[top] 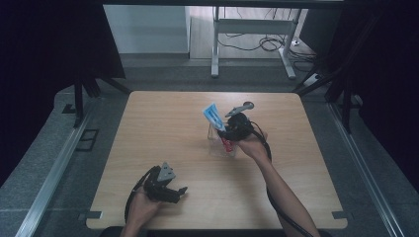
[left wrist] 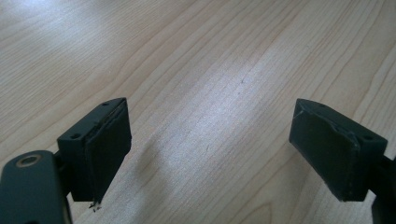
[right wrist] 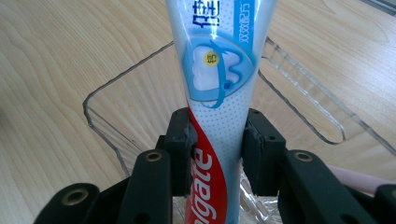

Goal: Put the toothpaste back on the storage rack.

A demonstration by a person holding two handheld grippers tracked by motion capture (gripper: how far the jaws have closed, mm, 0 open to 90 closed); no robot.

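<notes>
High view: your right gripper [top: 228, 129] is over the middle-right of the table [top: 163, 123], holding a toothpaste tube [top: 213, 116] upright-ish, tilted, its flat end up and to the left, above a clear plastic holder [top: 221, 145]. Your left gripper [top: 168, 190] sits low near the front edge, well apart from all that.

Left gripper view: jaws wide apart, nothing between them, bare wood underneath.

Right gripper view: the right gripper [right wrist: 217, 140] has its pads pressed on both sides of the toothpaste tube [right wrist: 215, 93], so it's clamped on the tube. The clear plastic holder [right wrist: 107, 112] lies right behind and below it. Something pinkish [right wrist: 355, 179] shows at the lower right; can't tell what.

Risks, as I judge them:
- Grip sits on the soft tube body. Loosen it and the tube slides or tips sideways.
- The holder looks light and isn't held. Nudge its rim and it shifts or tips.
- The tube is tilted, so it could catch the wall going in.

Writing: "Colgate" in white on the red band, plus Chinese characters in white and blue near the top, cut off by the frame.
</notes>
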